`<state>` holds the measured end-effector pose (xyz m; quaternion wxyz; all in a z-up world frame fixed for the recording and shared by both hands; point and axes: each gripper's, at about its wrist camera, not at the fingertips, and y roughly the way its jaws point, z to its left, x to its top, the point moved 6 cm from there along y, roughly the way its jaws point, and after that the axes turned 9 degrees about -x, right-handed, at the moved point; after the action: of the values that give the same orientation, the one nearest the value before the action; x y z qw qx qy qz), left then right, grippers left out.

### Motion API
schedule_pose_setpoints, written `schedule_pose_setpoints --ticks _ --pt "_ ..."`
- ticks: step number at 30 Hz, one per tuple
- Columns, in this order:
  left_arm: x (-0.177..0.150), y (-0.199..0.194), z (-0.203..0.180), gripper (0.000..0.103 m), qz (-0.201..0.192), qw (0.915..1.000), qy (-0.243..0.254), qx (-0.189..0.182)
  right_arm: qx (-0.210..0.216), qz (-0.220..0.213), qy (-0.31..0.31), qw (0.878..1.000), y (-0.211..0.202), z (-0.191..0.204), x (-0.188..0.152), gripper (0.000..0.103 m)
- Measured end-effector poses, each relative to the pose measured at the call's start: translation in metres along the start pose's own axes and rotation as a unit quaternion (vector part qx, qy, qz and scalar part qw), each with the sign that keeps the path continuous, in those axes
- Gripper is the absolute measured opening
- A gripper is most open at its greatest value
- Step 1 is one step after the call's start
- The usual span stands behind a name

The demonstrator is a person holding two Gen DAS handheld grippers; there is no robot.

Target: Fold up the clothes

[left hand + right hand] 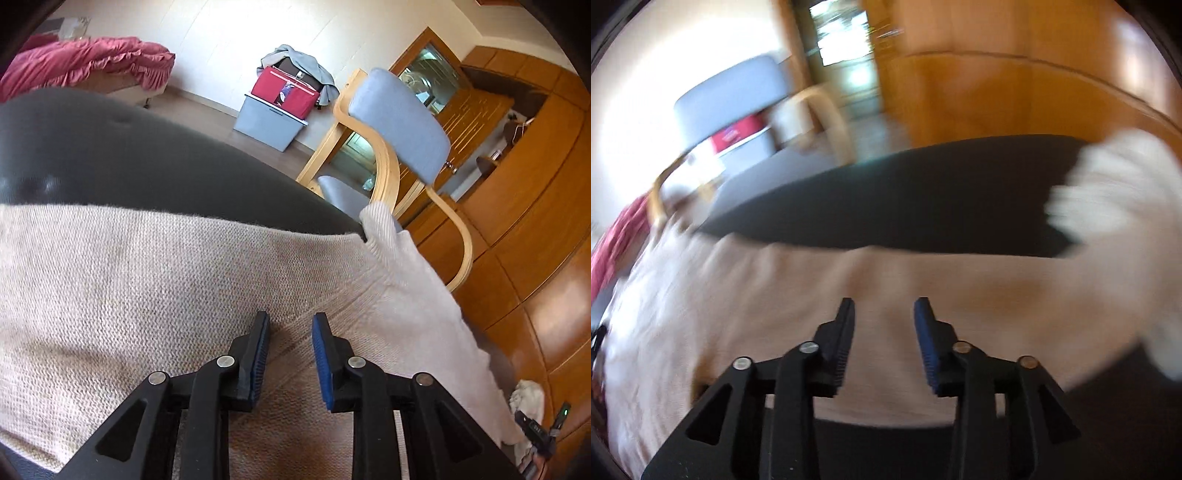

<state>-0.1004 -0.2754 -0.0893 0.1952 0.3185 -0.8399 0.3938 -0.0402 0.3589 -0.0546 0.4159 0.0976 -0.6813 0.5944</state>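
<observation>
A beige knit sweater [147, 280] lies spread on a dark table [110, 155]. Its ribbed cuff [376, 221] points up at the table's far edge. My left gripper [290, 321] is open just above the sweater, with nothing between its blue pads. In the blurred right wrist view the same sweater [886, 288] lies across the dark table [905, 199], and a pale sleeve [1123, 221] reaches off to the right. My right gripper [884, 306] is open above the sweater and holds nothing.
A wooden chair with grey cushions [399, 118] stands close behind the table. A grey bin with a red box [273, 110] sits by the wall. A bed with a red cover [85, 62] is at far left. Wooden cabinets [517, 184] fill the right.
</observation>
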Motion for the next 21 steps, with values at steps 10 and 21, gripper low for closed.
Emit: schedule_pose_setpoints --ticks 10,21 --pt "0.000 -0.001 0.003 0.023 -0.001 1.0000 -0.005 -0.004 -0.086 0.003 0.235 0.968 -0.017 -0.166 -0.026 0.068" --pt "0.002 -0.002 0.005 0.023 -0.001 1.0000 -0.006 -0.005 -0.061 0.008 0.301 0.952 0.008 -0.197 -0.016 0.030"
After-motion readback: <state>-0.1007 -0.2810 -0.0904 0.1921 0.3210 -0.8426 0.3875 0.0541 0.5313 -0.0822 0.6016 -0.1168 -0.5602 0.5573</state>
